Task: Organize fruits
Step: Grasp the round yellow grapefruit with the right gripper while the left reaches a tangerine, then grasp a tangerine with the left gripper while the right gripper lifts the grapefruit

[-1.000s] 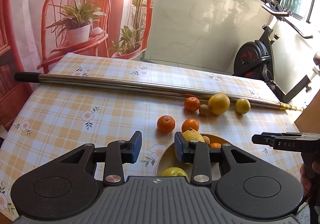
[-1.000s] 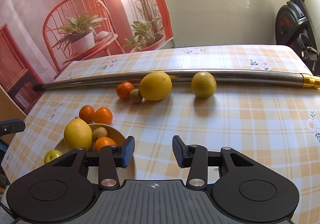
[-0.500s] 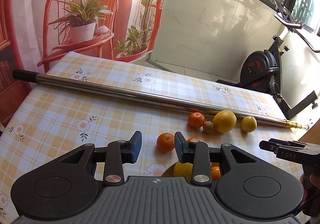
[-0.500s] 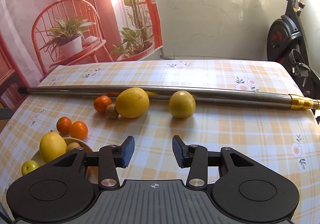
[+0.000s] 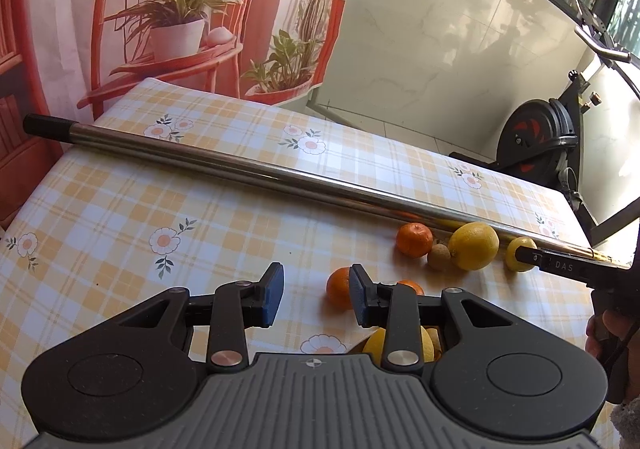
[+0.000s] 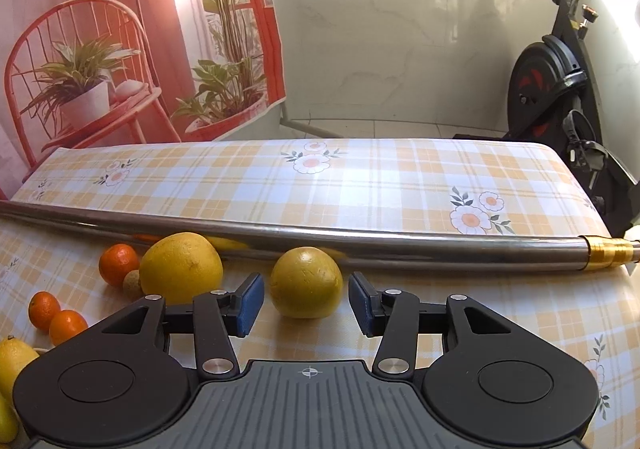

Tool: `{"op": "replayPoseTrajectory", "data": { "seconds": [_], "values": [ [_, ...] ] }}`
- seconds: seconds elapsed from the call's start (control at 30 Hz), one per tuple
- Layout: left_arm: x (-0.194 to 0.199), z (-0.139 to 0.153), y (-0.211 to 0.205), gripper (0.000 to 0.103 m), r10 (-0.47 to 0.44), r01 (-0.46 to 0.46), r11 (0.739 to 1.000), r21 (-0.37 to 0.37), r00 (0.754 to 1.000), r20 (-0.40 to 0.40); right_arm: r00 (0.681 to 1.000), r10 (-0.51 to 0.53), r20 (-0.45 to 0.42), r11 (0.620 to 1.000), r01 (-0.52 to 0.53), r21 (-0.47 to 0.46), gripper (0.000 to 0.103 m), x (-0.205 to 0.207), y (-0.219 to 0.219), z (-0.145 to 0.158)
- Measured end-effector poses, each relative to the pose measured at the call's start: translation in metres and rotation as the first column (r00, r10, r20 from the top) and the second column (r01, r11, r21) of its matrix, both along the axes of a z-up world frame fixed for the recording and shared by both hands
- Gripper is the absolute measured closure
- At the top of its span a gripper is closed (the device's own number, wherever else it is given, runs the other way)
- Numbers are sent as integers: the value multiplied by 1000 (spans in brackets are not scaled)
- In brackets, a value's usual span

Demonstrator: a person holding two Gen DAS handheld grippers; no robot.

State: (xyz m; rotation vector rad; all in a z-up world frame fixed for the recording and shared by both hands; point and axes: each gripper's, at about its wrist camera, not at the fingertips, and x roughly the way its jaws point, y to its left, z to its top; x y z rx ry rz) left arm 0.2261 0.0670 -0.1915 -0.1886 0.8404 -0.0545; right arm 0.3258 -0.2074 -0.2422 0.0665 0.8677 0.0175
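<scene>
My right gripper (image 6: 306, 303) is open, its blue pads either side of a round yellow-green citrus (image 6: 306, 282) lying by the steel pole; the pads do not touch it. A large yellow grapefruit (image 6: 181, 267), a tangerine (image 6: 119, 264) and a small kiwi (image 6: 132, 283) lie to its left, two more tangerines (image 6: 56, 317) further left. My left gripper (image 5: 316, 299) is open and empty above the cloth, near a tangerine (image 5: 338, 287). A lemon (image 5: 384, 345) in the bowl shows behind its right finger. The right gripper's tip (image 5: 560, 267) shows in the left wrist view.
A long steel pole (image 6: 360, 241) with a brass end lies across the checked tablecloth (image 5: 120, 217) behind the fruit. An exercise bike (image 6: 560, 89) stands beyond the table's right end. A red printed backdrop hangs at the left.
My right gripper has moved forward to the round yellow-green citrus, which now sits between its pads. My left gripper has drawn back and lifted, so the bowl has slid under its body.
</scene>
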Motion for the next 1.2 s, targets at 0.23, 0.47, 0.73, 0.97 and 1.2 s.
{"op": "replayPoseTrajectory", "data": {
  "seconds": [0.23,0.47,0.73,0.97,1.2],
  "values": [
    [8,-5,0,65,-3,3,1000,-13,1000,-24,999,-4,-37,1000,5,27,59,16,2,-14],
    [15,-6,-5,65,-26,25,1000,-15,999,-34,999,-13,-37,999,15,44,61,14,-1,-17],
    [26,-13,-6,65,-27,23,999,-45,997,-77,998,-53,-29,990,57,125,61,-15,-11,-13],
    [42,-25,-4,65,-12,-3,994,-106,990,-139,997,-71,-18,985,73,156,61,-43,-16,-8],
    [63,-51,-1,55,48,-97,973,-207,972,-230,998,-68,-5,983,67,171,61,-64,-13,1]
  ]
}}
